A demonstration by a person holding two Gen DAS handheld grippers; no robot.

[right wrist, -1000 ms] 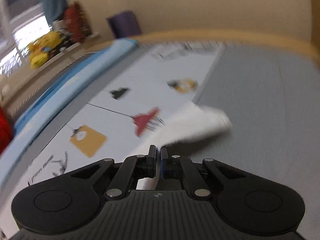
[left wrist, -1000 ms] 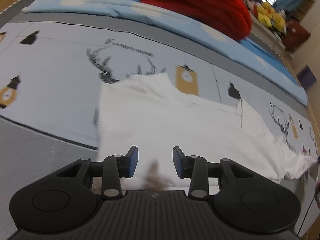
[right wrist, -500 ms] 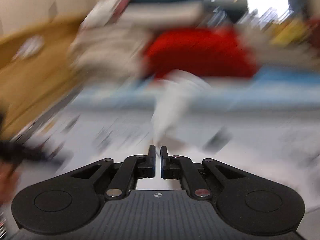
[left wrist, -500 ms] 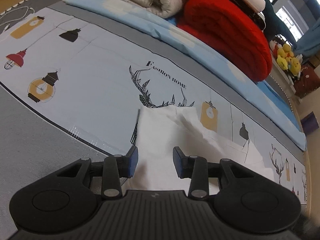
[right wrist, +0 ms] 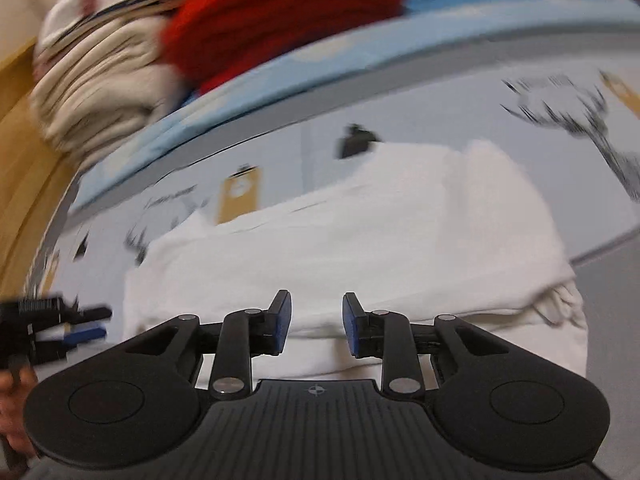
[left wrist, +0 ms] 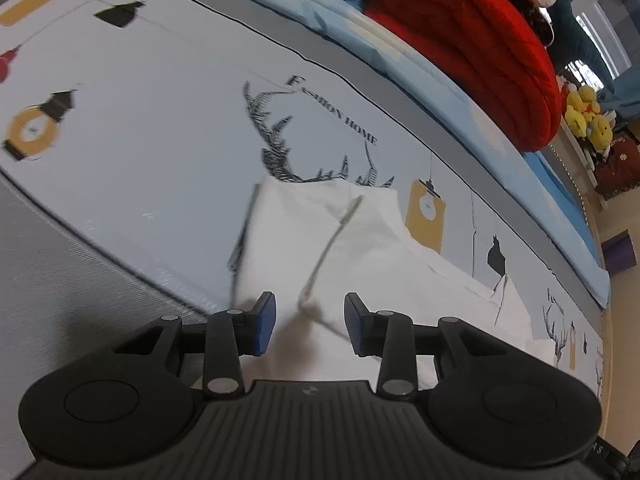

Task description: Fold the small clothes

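Spread across the bed is a pale printed sheet with antlers and lanterns (left wrist: pixel 160 128), a thick red knitted blanket (left wrist: pixel 472 40) rolled at its far edge. On the sheet lies the small white cotton garment (right wrist: pixel 360 240), one side already doubled over — the fold looks part done. Next, I'd judge, comes picking an edge to turn again. The left gripper (left wrist: pixel 307 322) hangs over the cloth with jaws wide apart, holding nothing; the right gripper (right wrist: pixel 317 322) likewise — parted, empty, just above the near hem.

A printed bedsheet (left wrist: pixel 160 128) covered the bed, with a red blanket (left wrist: pixel 472 40) folded near a bright window (left wrist: pixel 612 12).
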